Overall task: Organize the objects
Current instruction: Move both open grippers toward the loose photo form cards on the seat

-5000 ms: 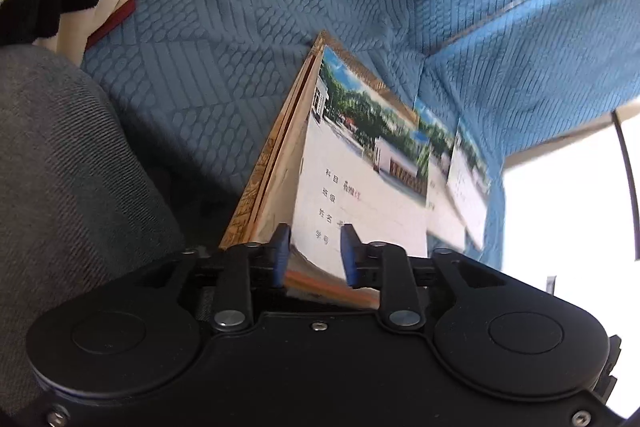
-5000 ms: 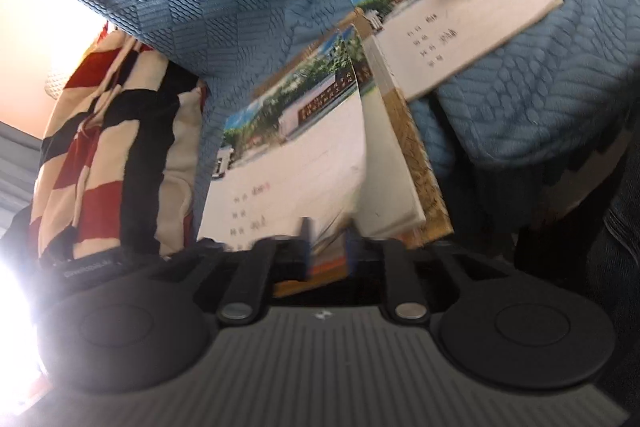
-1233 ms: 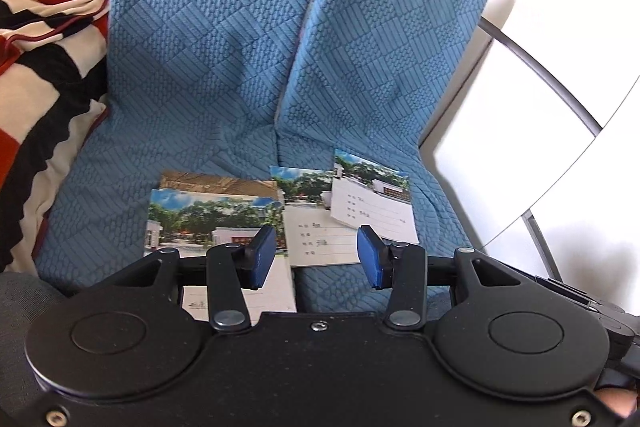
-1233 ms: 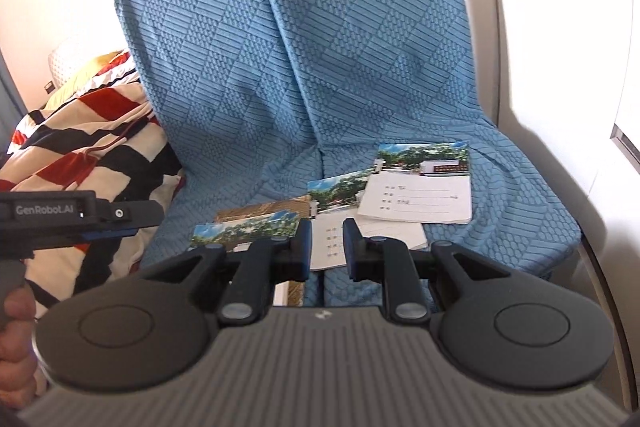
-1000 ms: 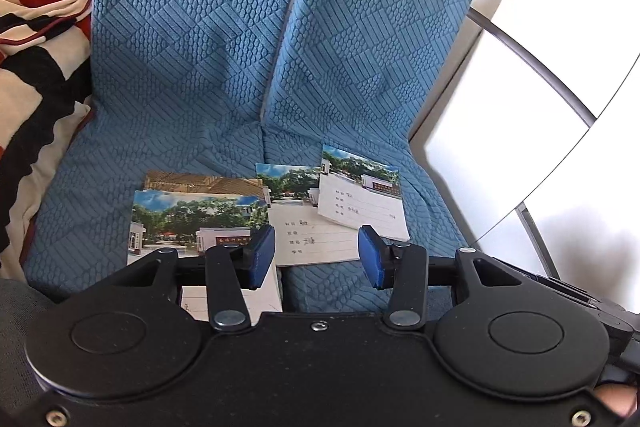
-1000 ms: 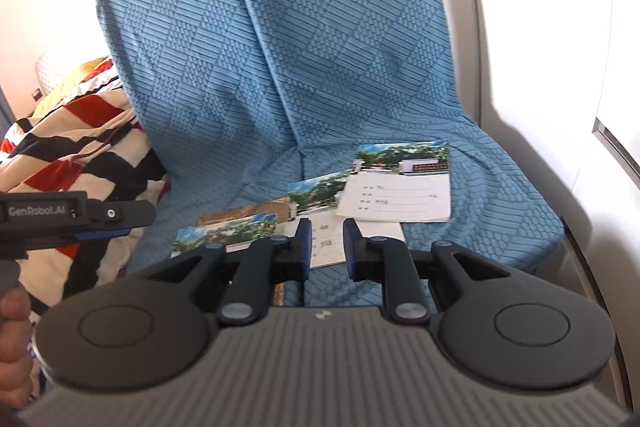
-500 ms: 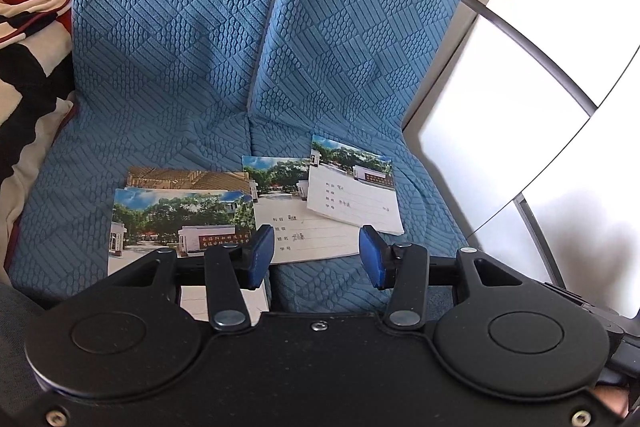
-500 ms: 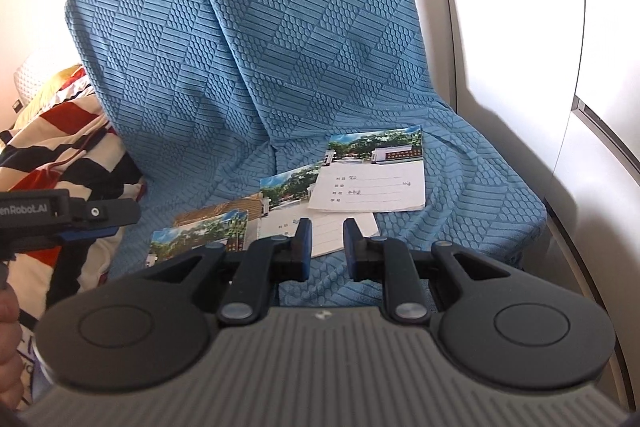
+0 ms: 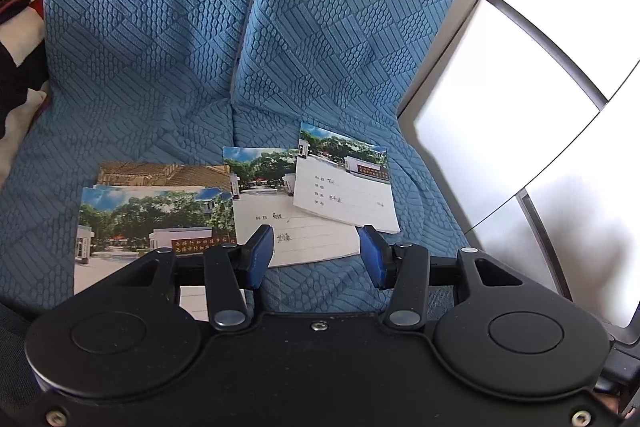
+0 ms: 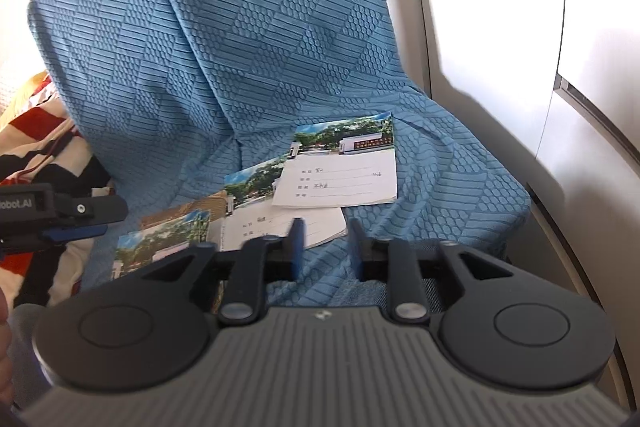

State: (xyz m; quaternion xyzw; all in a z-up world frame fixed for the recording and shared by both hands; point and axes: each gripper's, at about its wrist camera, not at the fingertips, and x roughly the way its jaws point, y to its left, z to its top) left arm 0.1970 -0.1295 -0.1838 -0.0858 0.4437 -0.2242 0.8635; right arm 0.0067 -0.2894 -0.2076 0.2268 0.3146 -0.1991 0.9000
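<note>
Several exercise books with photo covers lie on a blue-covered seat (image 9: 168, 107). The rightmost book (image 9: 344, 187) overlaps a middle book (image 9: 272, 219); a stack of books (image 9: 156, 219) lies at the left. My left gripper (image 9: 316, 255) hovers open over the middle book's near edge, nothing between its fingers. In the right wrist view the same rightmost book (image 10: 340, 167), middle book (image 10: 280, 219) and left stack (image 10: 168, 239) show. My right gripper (image 10: 324, 247) is above the seat's front, its jaws opening and empty. The left gripper (image 10: 76, 219) shows at that view's left edge.
A red, black and cream striped blanket (image 10: 36, 147) lies left of the seat. A pale wall with a dark rail (image 9: 540, 39) runs along the right side. The blue seat back (image 10: 240, 27) rises behind the books.
Both grippers have come closer and lower toward the books on the seat. The right gripper's jaws have spread from nearly shut to apart. The books have not moved.
</note>
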